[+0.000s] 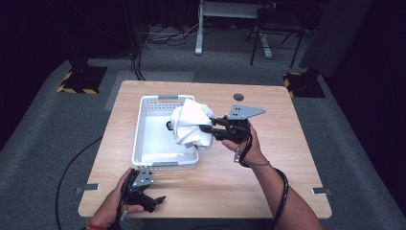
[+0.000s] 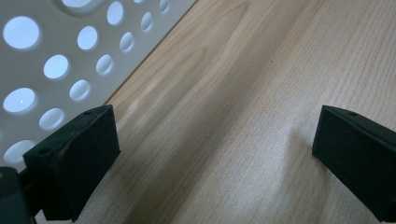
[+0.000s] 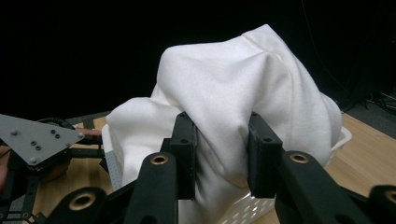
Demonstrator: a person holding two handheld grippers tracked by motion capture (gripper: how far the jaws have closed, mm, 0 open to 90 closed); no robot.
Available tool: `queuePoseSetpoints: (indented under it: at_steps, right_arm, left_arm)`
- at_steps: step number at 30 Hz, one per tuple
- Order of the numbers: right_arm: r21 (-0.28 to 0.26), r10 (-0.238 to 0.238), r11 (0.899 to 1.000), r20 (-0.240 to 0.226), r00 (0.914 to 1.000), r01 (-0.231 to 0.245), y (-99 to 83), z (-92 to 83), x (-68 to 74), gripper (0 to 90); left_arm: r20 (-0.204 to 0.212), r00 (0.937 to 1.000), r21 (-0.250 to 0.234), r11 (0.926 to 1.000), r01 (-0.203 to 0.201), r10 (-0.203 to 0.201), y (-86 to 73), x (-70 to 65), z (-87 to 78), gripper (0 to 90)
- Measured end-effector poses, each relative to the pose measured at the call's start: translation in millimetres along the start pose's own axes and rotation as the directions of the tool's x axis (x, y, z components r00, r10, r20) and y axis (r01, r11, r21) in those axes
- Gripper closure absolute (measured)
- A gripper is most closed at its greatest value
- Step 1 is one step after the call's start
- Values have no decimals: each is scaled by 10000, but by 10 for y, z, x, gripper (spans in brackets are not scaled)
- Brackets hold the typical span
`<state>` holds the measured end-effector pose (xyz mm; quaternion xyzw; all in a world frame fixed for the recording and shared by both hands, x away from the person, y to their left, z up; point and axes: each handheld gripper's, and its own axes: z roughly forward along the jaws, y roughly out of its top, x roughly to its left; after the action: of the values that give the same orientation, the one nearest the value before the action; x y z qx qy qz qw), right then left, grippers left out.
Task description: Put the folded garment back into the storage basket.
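- White woven cloth, crumpled (image 1: pixel 192 123): bunched into a loose mound, lifted above the right side of the basket, lower folds hanging toward its right rim.
- White perforated plastic basket, rectangular, grey handles (image 1: pixel 143 129): on the light wooden table (image 1: pixel 268 163), left of centre; a pale flat layer lying inside, nature unclear.
- Right gripper, black two-jaw with grey three-cornered plate (image 3: pixel 220 154): jaws clamped on a thick fold of the cloth, fabric pinched between both pads.
- Left gripper, black two-jaw (image 1: pixel 154 201): low over the table's near edge, just beside the basket's front wall; jaws spread wide, holding nothing.
- Handling, judged: light, soft, limp; no fragility; folds likely to sag and spill from a single pinch.
- Best hold, judged: a gathered thick fold or a hem, a second pinch apart from the first for spreading.
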<state>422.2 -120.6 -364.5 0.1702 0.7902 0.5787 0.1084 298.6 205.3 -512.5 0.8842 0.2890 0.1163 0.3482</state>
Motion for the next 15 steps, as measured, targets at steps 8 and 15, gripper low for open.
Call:
queuePoseSetpoints:
  at_steps: [8,15]
  right_arm:
    - [300,285,9992,-164,9995,-280,-29,252,14,693]
    - [492,249,9985,-215,9995,-238,-5,445,47,693]
  left_arm:
    - [-2,10000,3,10000,-4,4,0,0,0,7]
    - [27,10000,-4,10000,-23,23,-2,-1,-2,7]
